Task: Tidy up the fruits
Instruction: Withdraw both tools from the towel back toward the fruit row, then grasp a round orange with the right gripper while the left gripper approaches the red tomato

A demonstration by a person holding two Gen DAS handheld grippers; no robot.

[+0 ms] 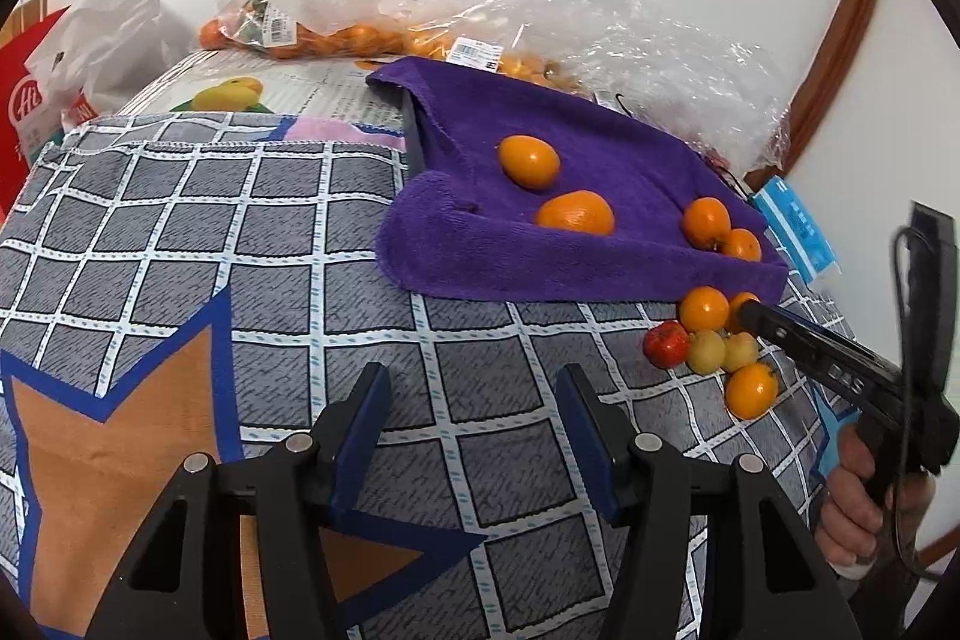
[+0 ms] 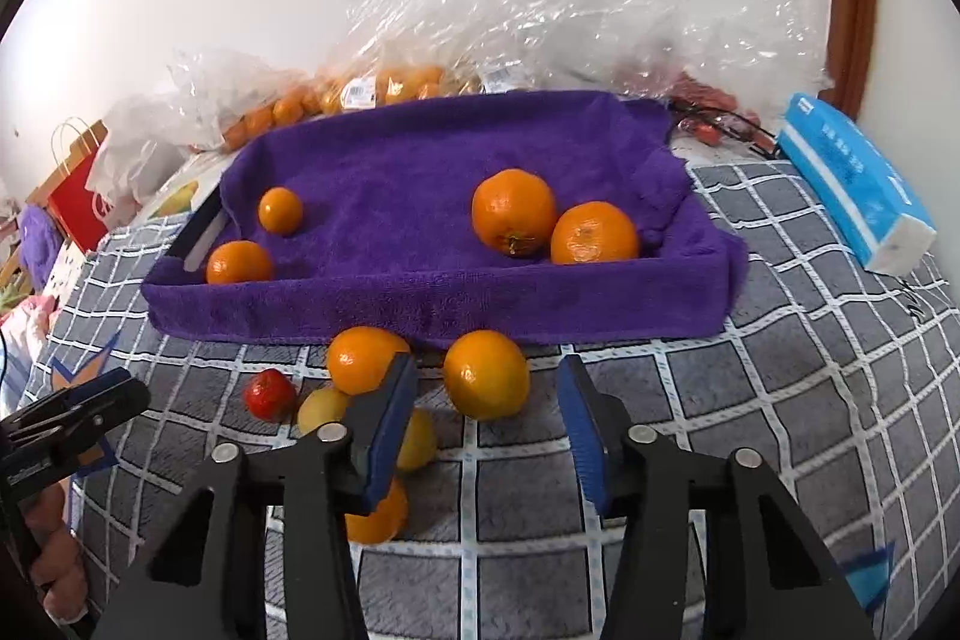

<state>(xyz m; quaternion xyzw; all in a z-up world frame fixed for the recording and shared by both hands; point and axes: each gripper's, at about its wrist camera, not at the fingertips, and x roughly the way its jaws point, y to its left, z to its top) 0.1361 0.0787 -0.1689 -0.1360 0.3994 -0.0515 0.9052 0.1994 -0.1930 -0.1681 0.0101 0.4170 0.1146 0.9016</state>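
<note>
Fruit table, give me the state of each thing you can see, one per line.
left hand-held gripper: open, empty, over the checked cloth.
right hand-held gripper: open, an orange just beyond its tips, not gripped.
purple towel: draped over a tray, four oranges on it.
loose fruit pile: on the checked cloth in front of the towel.
clear plastic bags: crumpled, behind the tray.
blue tissue pack: lying flat.

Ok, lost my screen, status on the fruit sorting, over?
Left gripper open, empty. Right gripper open behind loose orange, not gripping. Four oranges on purple towel. Small fruits crowd its left finger.
</note>
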